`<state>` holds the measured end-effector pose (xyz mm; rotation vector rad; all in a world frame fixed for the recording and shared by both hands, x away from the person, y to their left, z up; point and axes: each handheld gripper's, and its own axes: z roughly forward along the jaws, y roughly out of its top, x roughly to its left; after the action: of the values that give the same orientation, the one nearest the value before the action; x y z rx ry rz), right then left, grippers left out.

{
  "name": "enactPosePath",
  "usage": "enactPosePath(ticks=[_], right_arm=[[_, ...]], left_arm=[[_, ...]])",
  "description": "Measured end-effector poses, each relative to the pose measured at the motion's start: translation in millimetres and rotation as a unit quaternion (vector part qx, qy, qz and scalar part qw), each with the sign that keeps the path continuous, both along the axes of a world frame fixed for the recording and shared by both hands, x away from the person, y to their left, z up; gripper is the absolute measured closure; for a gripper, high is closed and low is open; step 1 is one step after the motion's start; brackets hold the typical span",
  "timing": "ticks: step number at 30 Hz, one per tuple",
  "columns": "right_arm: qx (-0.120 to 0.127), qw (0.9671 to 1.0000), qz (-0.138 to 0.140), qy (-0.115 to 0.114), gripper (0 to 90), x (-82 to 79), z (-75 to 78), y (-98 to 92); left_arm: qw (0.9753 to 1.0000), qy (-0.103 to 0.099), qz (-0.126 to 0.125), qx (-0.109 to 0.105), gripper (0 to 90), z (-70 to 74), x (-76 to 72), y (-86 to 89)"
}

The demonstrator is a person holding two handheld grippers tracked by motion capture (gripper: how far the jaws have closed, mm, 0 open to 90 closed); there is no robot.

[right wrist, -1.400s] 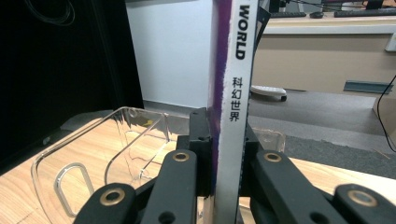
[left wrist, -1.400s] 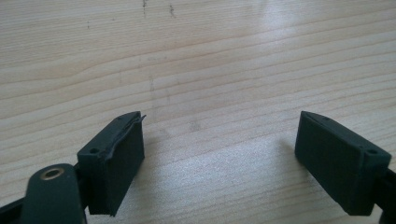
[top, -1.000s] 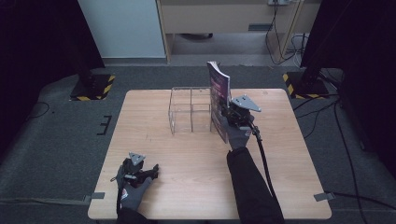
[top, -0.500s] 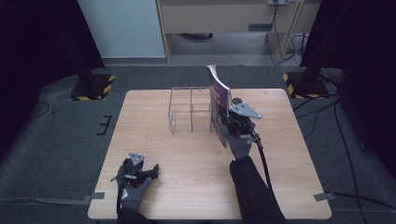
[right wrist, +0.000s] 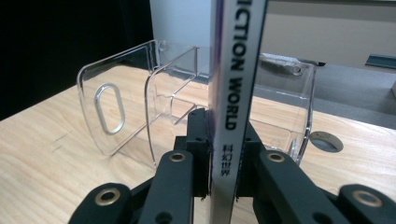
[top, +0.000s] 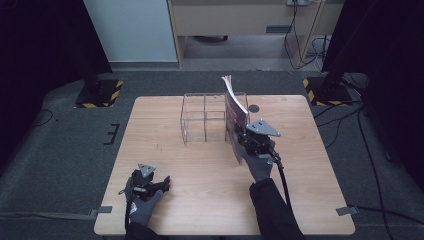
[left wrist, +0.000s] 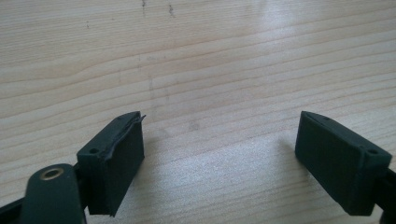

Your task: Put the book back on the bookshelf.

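One magazine stands upright on its edge, spine toward the right gripper, whose two fingers are clamped on that spine; it sits just in front of the right end of one clear acrylic organizer with several compartments, near the far middle of the wooden desk. The left gripper rests at the near left edge of the desk, its two fingers spread wide apart over bare wood.

A pale wooden counter on the grey carpeted floor carries a clear acrylic compartment rack near its far edge, beside a small round hole.
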<state>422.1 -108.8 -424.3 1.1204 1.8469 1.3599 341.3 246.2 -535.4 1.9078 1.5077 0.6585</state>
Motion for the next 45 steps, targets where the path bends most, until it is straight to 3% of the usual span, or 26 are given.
enactPosePath(ticks=[3,6,13,16,20,25,36,45], right_arm=[[-0.005,1.0,-0.001,-0.002,79.1,-2.8,0.5,0.6],[0.012,0.9999,-0.005,-0.004,77.0,-3.3,4.7,-0.2],[0.018,0.9995,-0.015,-0.021,77.2,-2.3,27.1,2.3],[0.003,0.9996,-0.025,-0.014,82.0,-0.1,32.5,4.3],[-0.004,0.9994,-0.031,-0.017,82.7,-0.6,32.6,5.4],[-0.019,0.9978,-0.047,-0.043,82.9,0.5,31.4,7.4],[-0.026,0.9938,-0.081,-0.072,83.0,17.3,31.9,10.6],[-0.035,0.9914,-0.098,-0.079,82.9,26.0,27.2,24.9]], left_arm=[[1.0,0.0,0.0,0.0,14.6,-0.1,0.0,0.0],[1.0,0.0,0.0,0.0,14.6,0.0,0.0,0.0],[1.0,0.0,0.0,0.0,14.6,0.0,0.0,0.0],[1.0,0.0,0.0,0.0,14.6,-0.1,0.0,0.0],[1.0,0.0,0.0,0.0,14.6,0.0,0.0,0.0],[1.0,0.0,0.0,0.0,14.6,0.0,0.0,0.0],[1.0,0.0,0.0,-0.001,14.6,0.0,0.0,0.1],[1.0,0.0,0.0,-0.001,14.5,0.0,0.0,0.1]])
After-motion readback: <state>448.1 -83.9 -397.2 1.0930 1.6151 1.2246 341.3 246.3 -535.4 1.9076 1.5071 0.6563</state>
